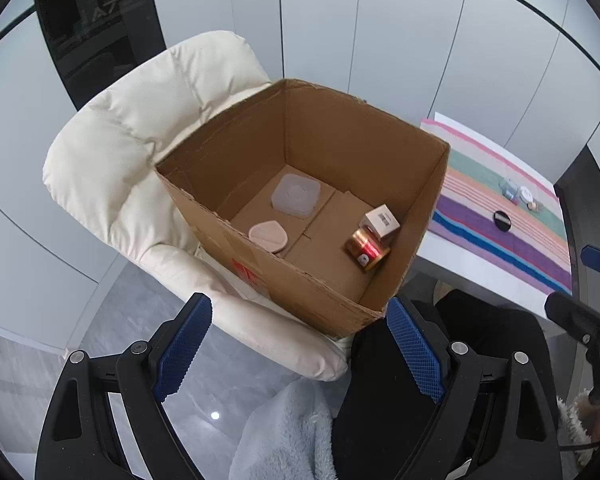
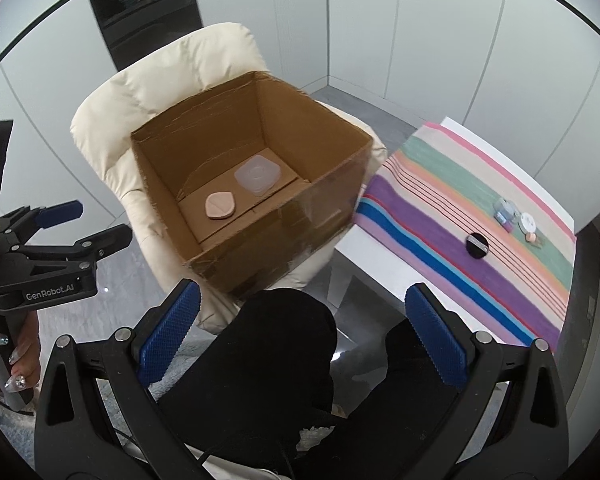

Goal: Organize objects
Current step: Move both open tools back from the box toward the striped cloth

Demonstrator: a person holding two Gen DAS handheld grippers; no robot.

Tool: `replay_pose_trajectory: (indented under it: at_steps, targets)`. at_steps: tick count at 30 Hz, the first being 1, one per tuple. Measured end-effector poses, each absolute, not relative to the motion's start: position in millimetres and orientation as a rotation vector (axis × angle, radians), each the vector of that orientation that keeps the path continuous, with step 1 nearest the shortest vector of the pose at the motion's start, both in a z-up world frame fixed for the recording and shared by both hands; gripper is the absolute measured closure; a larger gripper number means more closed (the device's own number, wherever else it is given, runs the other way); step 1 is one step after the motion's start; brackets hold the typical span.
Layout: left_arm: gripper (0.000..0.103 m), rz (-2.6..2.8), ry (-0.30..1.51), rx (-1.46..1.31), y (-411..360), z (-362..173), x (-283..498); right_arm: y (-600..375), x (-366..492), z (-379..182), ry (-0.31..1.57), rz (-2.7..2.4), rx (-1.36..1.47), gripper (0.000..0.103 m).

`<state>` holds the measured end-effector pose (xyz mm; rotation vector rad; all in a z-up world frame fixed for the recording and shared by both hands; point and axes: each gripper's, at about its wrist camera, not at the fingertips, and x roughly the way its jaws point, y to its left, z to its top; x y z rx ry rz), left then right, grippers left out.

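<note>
At the right of both frames, on the striped cloth (image 2: 440,216) that covers the white surface (image 2: 384,276), lie the things you have yet to put away: a black round compact (image 2: 477,245), a clear little jar (image 2: 505,209), a white round lid or pot (image 2: 527,222) and a small peach sponge (image 2: 531,237) just beside it. They look light and small; the compact and the jar are probably hard and smooth, so take each across its widest part, low down, or it may squirt out of the jaws. The sponge should be soft and will squash, so a light pinch ought to do. The cluster sits close together, and reaching for one may nudge its neighbour. Your left gripper (image 1: 300,344) has its jaws spread wide with nothing between them, and your right gripper (image 2: 304,332) is the same, open and empty. In the middle of each frame stands the cardboard box (image 1: 260,268) on a cream padded chair (image 1: 112,152); inside it already rest a translucent square lid (image 1: 296,199), a pink puff (image 1: 267,235), a red-gold can (image 1: 367,250) and a small white carton (image 1: 382,221). Your dark-clad knees sit low in the frame between you and the surface, and the box's tall near wall is what you must clear.
</note>
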<state>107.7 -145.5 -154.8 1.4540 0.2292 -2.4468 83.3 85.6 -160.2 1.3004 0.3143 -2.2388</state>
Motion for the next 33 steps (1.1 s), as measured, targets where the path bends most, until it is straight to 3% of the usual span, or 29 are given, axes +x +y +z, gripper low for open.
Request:
replay_pose_trajectory:
  at_steps: [33]
  targets:
    - [0.012,-2.769,-0.093,1.688,46.4,-163.7,-1.8,299.8,61.8,-173.9,-0.018,-2.606,1.529,0.000]
